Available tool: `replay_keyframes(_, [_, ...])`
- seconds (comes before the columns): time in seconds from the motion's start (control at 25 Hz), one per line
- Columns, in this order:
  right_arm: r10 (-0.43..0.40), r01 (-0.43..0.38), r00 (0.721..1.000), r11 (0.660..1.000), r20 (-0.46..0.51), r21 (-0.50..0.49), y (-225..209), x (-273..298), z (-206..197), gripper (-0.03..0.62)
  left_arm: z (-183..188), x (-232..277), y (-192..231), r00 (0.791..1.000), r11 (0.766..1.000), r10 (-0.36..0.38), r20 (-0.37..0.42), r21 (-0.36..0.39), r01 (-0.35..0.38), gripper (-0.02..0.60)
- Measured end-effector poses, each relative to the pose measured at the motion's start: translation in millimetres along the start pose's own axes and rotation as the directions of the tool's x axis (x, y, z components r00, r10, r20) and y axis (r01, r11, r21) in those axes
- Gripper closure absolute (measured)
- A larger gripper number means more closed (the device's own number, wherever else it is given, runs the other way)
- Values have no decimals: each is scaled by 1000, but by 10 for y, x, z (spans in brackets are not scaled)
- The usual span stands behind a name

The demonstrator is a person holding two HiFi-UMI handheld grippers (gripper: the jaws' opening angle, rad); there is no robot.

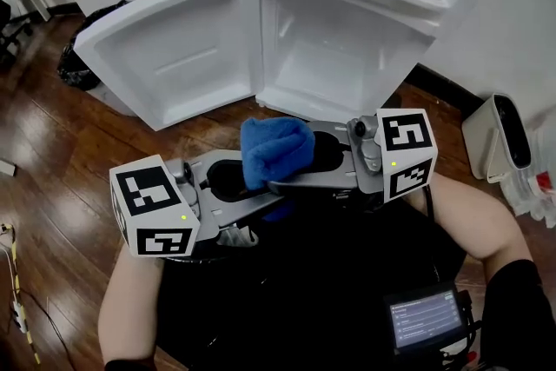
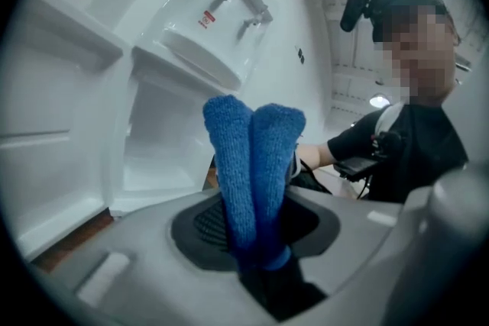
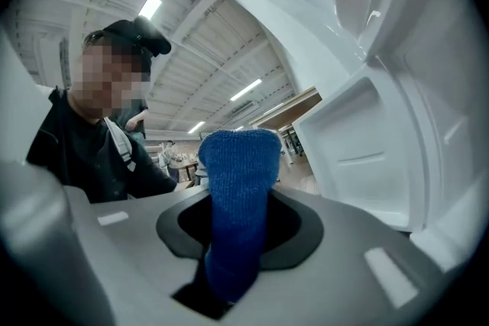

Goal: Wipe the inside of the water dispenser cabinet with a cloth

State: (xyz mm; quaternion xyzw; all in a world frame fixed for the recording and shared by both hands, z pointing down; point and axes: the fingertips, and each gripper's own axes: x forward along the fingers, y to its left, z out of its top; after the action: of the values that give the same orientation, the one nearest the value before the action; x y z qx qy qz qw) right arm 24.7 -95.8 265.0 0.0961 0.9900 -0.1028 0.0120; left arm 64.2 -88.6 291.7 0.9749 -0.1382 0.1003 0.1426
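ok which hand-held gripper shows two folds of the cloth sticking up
The left hand-held gripper: the blue cloth stands between its jaws as two side-by-side folds. The right hand-held gripper shows one fold.

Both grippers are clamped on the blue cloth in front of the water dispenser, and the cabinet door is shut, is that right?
Not quite: the cabinet door is open. The head view shows it swung out to the left, baring the white cabinet interior. The rest holds: the left gripper and the right gripper are both clamped on the blue cloth.
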Motion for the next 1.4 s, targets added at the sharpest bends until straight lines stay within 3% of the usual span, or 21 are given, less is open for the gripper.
replay_keyframes(0.12, [-51, 51, 997, 999, 55, 10, -109, -50, 97, 474, 71, -34, 103, 998, 998, 56, 27, -17, -56, 385])
replay_keyframes(0.24, [-185, 181, 973, 983, 139, 35, -332, -250, 264, 474, 188, -199, 248, 988, 988, 148, 53, 28, -150, 336])
replay_keyframes(0.32, [-294, 290, 937, 956, 188, 53, -528, -421, 374, 473, 371, -508, 403, 964, 965, 242, 107, 78, -250, 336])
replay_keyframes(0.36, [-344, 338, 916, 939, 207, 62, -626, -501, 418, 473, 494, -739, 509, 940, 942, 306, 152, 94, -322, 337])
replay_keyframes(0.4, [-388, 382, 895, 921, 219, 73, -713, -576, 448, 473, 621, -1015, 629, 902, 908, 380, 203, 102, -406, 337])
replay_keyframes(0.44, [-425, 417, 877, 905, 223, 84, -782, -646, 461, 473, 740, -1323, 759, 851, 864, 458, 256, 97, -494, 337])
replay_keyframes(0.56, [-485, 471, 848, 874, 214, 117, -899, -779, 447, 473, 982, -2306, 1209, 654, 691, 660, 369, 41, -721, 337])
replay_keyframes(0.6, [-490, 475, 846, 872, 210, 120, -914, -786, 437, 473, 1022, -2594, 1371, 595, 634, 707, 381, 30, -773, 337])
replay_keyframes(0.64, [-488, 473, 849, 873, 204, 118, -918, -774, 424, 473, 1050, -2819, 1523, 557, 593, 737, 383, 30, -805, 337])
replay_keyframes(0.68, [-482, 469, 854, 876, 197, 113, -912, -749, 408, 471, 1069, -2962, 1656, 549, 582, 744, 381, 36, -813, 332])
replay_keyframes(0.72, [-474, 462, 860, 881, 189, 105, -898, -716, 388, 471, 1079, -3023, 1772, 571, 600, 731, 372, 46, -798, 307])
replay_keyframes(0.8, [-456, 448, 874, 890, 169, 90, -867, -647, 337, 471, 1057, -2966, 1981, 653, 670, 685, 324, 73, -739, 270])
replay_keyframes(0.88, [-446, 438, 882, 895, 151, 82, -849, -599, 280, 471, 1000, -2832, 2188, 715, 717, 651, 254, 102, -689, 233])
replay_keyframes(1.0, [-436, 429, 891, 900, 126, 76, -828, -550, 195, 471, 931, -2650, 2287, 776, 776, 596, 207, 99, -623, 232])
replay_keyframes(1.04, [-431, 425, 894, 902, 119, 73, -819, -537, 179, 470, 902, -2605, 2253, 787, 787, 583, 201, 98, -609, 245])
replay_keyframes(1.08, [-427, 422, 897, 904, 116, 68, -811, -529, 178, 470, 875, -2579, 2196, 788, 787, 584, 195, 100, -608, 244])
replay_keyframes(1.16, [-418, 414, 900, 909, 123, 56, -797, -525, 218, 470, 821, -2556, 1989, 771, 765, 612, 177, 116, -633, 270])
replay_keyframes(1.24, [-410, 409, 901, 912, 141, 36, -764, -518, 286, 470, 724, -2517, 1692, 751, 736, 639, 166, 153, -659, 372])
replay_keyframes(1.28, [-410, 412, 900, 911, 152, 15, -735, -510, 329, 470, 662, -2475, 1533, 744, 723, 646, 171, 173, -668, 379])
replay_keyframes(1.4, [-457, 481, 868, 871, 193, -98, -636, -469, 586, 470, 548, -2247, 1084, 698, 676, 686, 205, 175, -716, 385])
